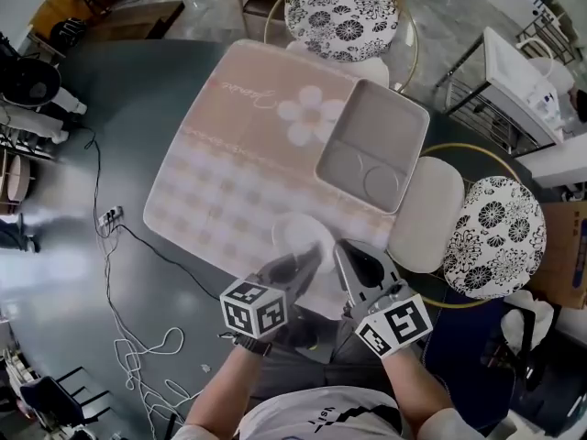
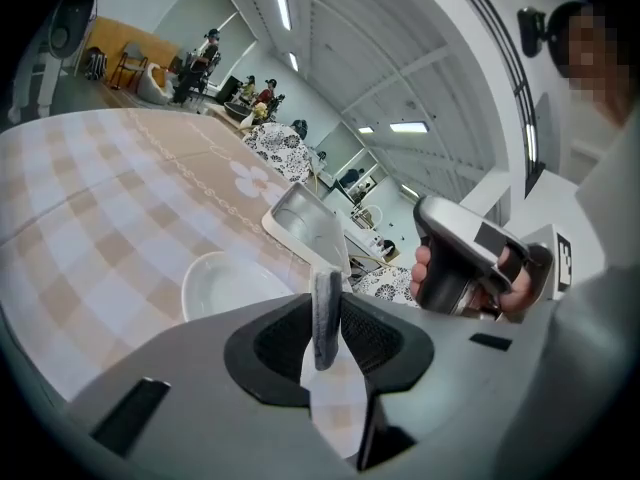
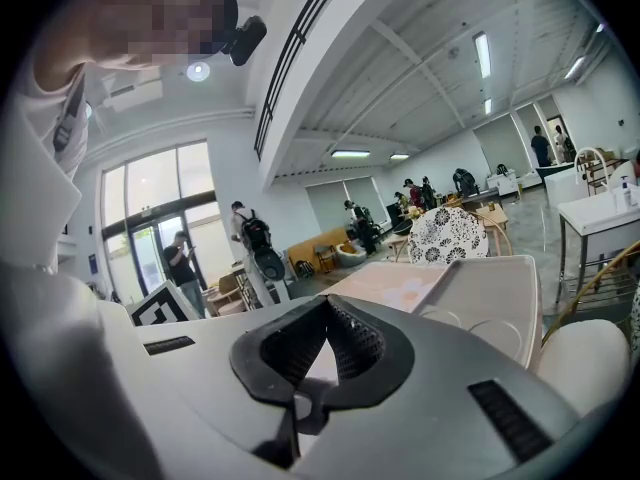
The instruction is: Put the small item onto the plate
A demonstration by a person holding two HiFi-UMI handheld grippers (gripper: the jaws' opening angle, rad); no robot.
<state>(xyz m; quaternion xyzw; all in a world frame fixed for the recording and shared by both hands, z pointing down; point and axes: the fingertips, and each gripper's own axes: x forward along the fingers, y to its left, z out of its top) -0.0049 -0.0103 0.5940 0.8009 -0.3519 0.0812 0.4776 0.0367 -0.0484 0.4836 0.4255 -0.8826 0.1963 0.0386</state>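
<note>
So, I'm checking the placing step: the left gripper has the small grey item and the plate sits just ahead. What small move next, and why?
Probably ease the left gripper forward and slightly left, over the white plate, before lowering. Its jaws pinch the thin grey item on edge, and the empty plate lies just beyond them, leftward.

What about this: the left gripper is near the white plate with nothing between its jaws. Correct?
No. The left gripper is near the white plate, but its jaws pinch a small flat grey item, as the left gripper view shows.
</note>
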